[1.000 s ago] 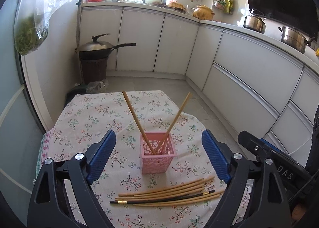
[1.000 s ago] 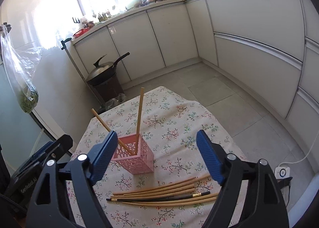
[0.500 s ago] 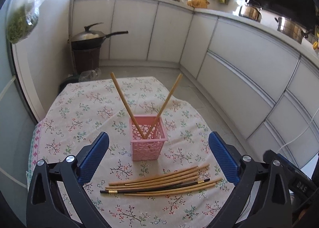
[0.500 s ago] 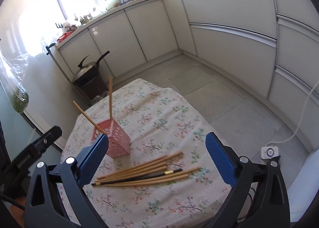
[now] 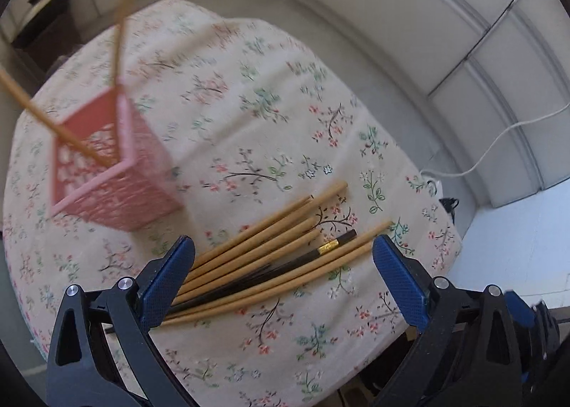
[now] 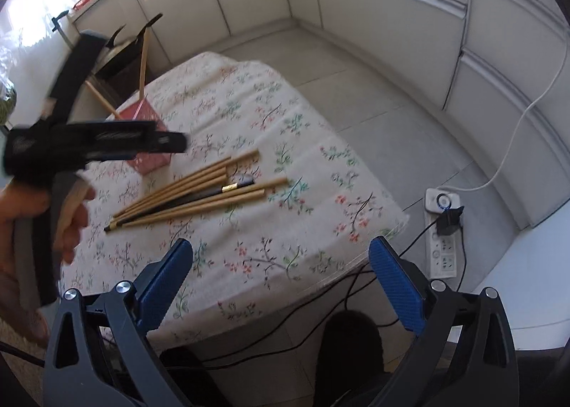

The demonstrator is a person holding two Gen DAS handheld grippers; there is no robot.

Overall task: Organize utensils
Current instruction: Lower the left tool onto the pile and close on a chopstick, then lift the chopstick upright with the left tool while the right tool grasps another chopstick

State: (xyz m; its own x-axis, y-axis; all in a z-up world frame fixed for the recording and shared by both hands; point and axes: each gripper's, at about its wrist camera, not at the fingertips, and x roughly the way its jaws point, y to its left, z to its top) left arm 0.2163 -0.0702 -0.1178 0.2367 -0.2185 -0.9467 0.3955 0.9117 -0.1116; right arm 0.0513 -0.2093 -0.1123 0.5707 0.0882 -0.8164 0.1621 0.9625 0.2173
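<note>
left gripper (image 5: 283, 280) has dropped and tipped down over the loose chopsticks (image 5: 270, 257), jaws just opened wider, nothing gripped. pink basket (image 5: 107, 165) now far left, blurred. right gripper (image 6: 279, 277) also lower, jaws just opened wider, seemingly over the table's near edge (image 6: 320, 264).

A floral cloth (image 6: 285, 143) covers the desk. Beyond its far left corner a lidded black wok (image 6: 124, 47) sits by pale cabinets (image 6: 392, 33). On the tiled floor off the right edge, a white power strip (image 6: 441, 239) trails a white cable (image 6: 523, 129).
</note>
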